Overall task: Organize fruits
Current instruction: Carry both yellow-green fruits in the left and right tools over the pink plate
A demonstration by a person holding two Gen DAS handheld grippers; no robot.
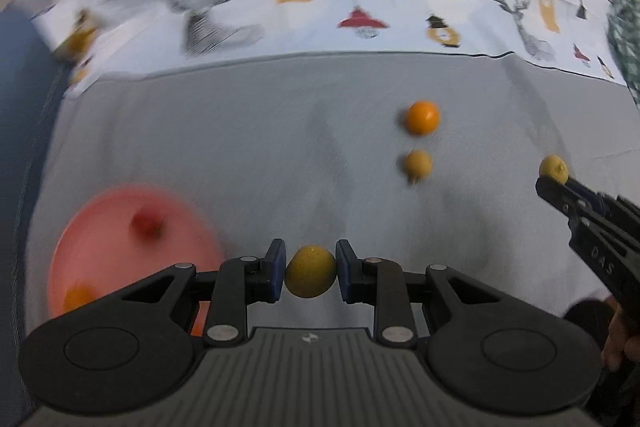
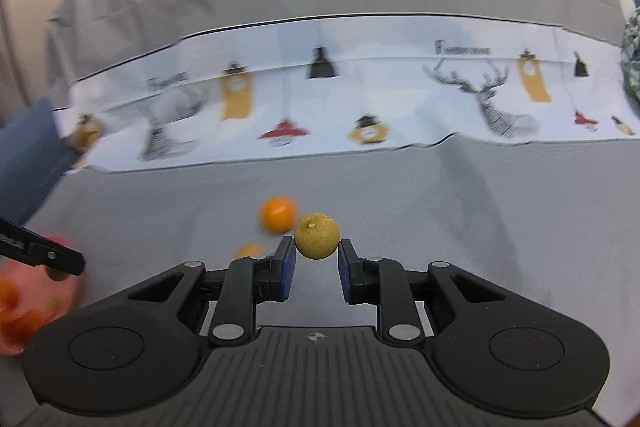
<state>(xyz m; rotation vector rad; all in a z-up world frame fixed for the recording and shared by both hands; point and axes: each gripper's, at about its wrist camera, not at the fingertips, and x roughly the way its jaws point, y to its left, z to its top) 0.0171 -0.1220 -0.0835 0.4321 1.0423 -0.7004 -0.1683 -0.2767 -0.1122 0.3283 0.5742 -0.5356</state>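
In the left wrist view my left gripper (image 1: 311,267) is shut on a yellow-green round fruit (image 1: 310,277), held above the grey cloth. Just left of it lies a blurred pink plate (image 1: 92,219) with a red fruit (image 1: 147,225) and an orange fruit (image 1: 78,297) on it. My right gripper (image 2: 317,246) is shut on a second yellow fruit (image 2: 317,235), pinched at the pad tips. That gripper (image 1: 554,183) and its fruit (image 1: 553,169) also show at the right edge. An orange (image 1: 422,117) and a small yellowish fruit (image 1: 417,164) lie on the cloth.
A white printed cloth strip (image 1: 320,7) with deer and lamps runs across the far side of the grey cloth (image 1: 240,147). In the right wrist view, the orange (image 2: 279,213) sits just beyond the held fruit; the left gripper (image 2: 68,265) and pink plate (image 2: 36,287) are far left.
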